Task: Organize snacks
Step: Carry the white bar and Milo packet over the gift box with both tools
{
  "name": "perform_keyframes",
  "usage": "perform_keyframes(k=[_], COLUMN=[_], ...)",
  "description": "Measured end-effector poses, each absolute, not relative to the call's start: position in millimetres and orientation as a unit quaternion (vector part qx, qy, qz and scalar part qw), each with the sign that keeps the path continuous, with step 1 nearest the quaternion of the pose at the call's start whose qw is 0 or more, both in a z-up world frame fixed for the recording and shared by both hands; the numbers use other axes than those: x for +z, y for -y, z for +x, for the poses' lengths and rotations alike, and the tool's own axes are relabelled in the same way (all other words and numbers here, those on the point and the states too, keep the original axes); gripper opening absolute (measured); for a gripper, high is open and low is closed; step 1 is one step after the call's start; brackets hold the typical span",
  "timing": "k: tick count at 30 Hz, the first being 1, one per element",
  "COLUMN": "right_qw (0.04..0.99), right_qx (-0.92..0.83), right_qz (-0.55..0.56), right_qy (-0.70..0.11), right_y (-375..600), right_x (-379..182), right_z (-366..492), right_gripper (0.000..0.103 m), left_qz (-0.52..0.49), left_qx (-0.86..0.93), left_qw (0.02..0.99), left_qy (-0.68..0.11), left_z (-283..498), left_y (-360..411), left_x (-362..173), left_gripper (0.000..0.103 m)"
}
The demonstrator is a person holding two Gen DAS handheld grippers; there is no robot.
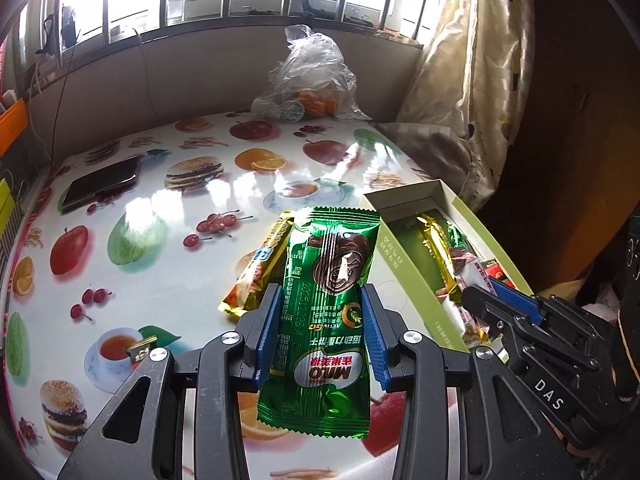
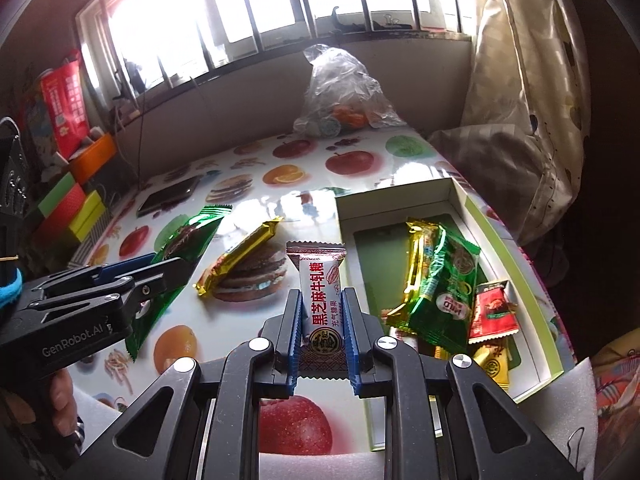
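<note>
We note the tabletop (image 1: 160, 208), then the open green-rimmed box (image 2: 516, 248) at its right edge, part filled with snacks; a gold-wrapped bar (image 2: 240, 256) lies loose on the tabletop beside it. The left tongs (image 1: 320, 312) are clamped on a green Milo packet (image 1: 324, 304), held clear above the tabletop, long axis running along the fingers, far end pointing away toward the window. The right tongs (image 2: 322, 312) are clamped on a white nougat bar (image 2: 322, 304), long axis likewise along the fingers, near the box's left wall. We judge the risks thus: both wrappers are slick foil and may slip; the two tongs, close together, may collide over the box.
</note>
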State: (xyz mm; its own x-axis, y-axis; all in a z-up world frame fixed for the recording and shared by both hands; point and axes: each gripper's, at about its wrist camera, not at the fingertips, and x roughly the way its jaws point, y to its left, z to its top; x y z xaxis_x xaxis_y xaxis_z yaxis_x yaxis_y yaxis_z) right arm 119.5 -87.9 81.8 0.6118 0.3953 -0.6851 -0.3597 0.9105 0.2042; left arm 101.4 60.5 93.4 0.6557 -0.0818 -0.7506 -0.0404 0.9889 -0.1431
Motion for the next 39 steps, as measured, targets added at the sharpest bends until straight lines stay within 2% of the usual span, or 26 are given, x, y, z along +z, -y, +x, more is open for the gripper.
perform_keyframes(k=[23,39], right_qw=[0.906,0.901], right_qx=[0.117,0.099], right_qz=[0.038,0.029], right_qy=[-0.406,-0.422], right_y=[166.6,178.0], right_x=[64.1,49.1], right_z=[144.3,153.0], right_gripper=[0.018,0.018], left_qz=[-0.094,-0.097], left_qx=[-0.079,-0.076], left_qw=[0.886,0.871], left_qy=[-0.447,-0.476], left_z=[166.8,202.0], left_y=[7.8,30.7], left_x=[81.4,57.5], left_gripper=[0.040,0.040])
